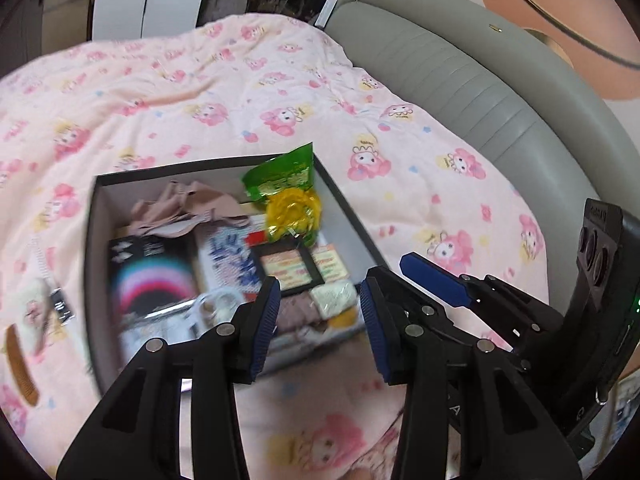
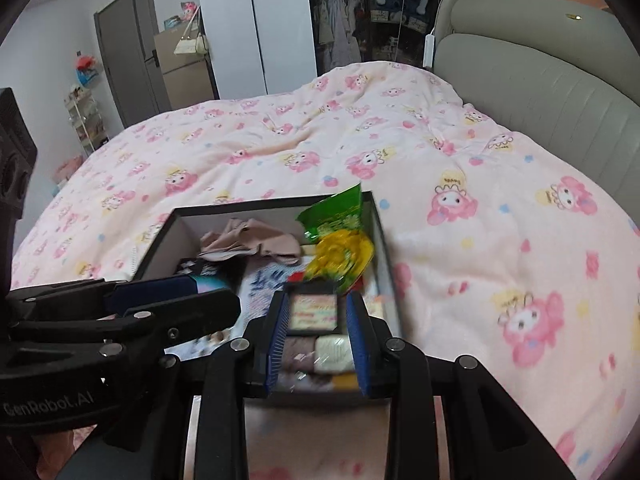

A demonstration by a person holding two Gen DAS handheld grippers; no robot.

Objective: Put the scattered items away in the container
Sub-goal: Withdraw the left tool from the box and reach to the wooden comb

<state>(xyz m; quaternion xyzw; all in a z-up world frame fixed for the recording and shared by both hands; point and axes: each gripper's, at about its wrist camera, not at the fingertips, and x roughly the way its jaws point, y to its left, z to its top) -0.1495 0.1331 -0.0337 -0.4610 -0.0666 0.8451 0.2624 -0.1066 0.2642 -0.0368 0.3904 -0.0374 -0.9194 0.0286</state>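
A dark-rimmed box (image 1: pixel 200 167) (image 2: pixel 260 205) sits on the pink bedspread, filled with items. Inside lie a beige cloth (image 1: pixel 188 208) (image 2: pixel 248 240), a green and yellow snack bag (image 1: pixel 288 196) (image 2: pixel 340 240), a black packet of coloured hair bands (image 1: pixel 152 276) and a small black-framed card (image 1: pixel 288 268) (image 2: pixel 314 308). My left gripper (image 1: pixel 320 324) hovers open over the box's near side with nothing between its pads. My right gripper (image 2: pixel 319 340) hangs open and empty above the same near corner. Outside the box to the left lie a brown comb (image 1: pixel 20 368) and a small dark clip (image 1: pixel 60 306).
The pink cartoon-print bedspread (image 1: pixel 240 80) (image 2: pixel 480 240) spreads all round the box. A grey padded headboard (image 1: pixel 480 92) (image 2: pixel 540 80) runs along the right. Beyond the bed stand white wardrobe doors (image 2: pixel 256 20) and a dark open closet (image 2: pixel 360 20).
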